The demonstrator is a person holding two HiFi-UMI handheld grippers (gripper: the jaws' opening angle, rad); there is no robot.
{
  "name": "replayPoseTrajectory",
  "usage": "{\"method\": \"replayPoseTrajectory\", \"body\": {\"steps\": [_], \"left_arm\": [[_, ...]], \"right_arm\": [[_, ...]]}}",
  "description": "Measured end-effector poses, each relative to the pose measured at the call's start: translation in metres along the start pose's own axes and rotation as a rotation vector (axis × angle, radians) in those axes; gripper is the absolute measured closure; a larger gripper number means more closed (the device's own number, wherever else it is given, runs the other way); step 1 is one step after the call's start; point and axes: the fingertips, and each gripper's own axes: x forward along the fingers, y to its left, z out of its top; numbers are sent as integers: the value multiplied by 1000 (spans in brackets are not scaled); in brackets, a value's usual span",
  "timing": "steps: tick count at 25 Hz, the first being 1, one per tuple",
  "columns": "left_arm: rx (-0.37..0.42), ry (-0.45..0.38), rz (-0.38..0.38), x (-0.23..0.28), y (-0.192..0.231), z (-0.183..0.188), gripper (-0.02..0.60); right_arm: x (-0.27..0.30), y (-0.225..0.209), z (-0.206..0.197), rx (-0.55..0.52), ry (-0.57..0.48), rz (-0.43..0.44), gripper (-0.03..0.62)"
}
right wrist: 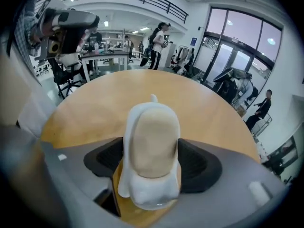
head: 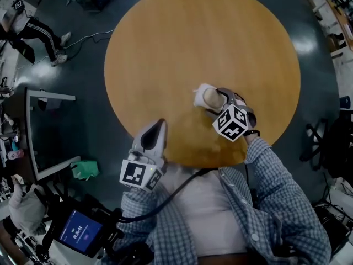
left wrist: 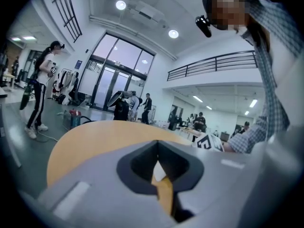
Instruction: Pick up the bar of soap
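Note:
A tan bar of soap lies in a white holder on the round wooden table, near its front edge. My right gripper reaches around it from the near side. In the right gripper view the soap stands between the two dark pads, and the right gripper is open wide. My left gripper hovers at the table's near edge, left of the soap. In the left gripper view the left gripper has its tips together and nothing held.
Dark floor surrounds the table. A person stands at the far left, a green cloth lies on the floor near a framed panel, and a lit tablet hangs at the lower left. Black chairs stand right.

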Motion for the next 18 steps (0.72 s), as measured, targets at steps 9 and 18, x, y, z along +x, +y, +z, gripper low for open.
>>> {"method": "replayPoseTrajectory", "body": {"steps": [9, 18], "left_arm": [[-1, 6, -30, 10, -4, -3, 583], [-6, 4, -24, 9, 0, -2, 583]], "right_arm": [[2, 7, -1, -34, 32, 7, 253], [-2, 9, 2, -20, 22, 66, 277]]}}
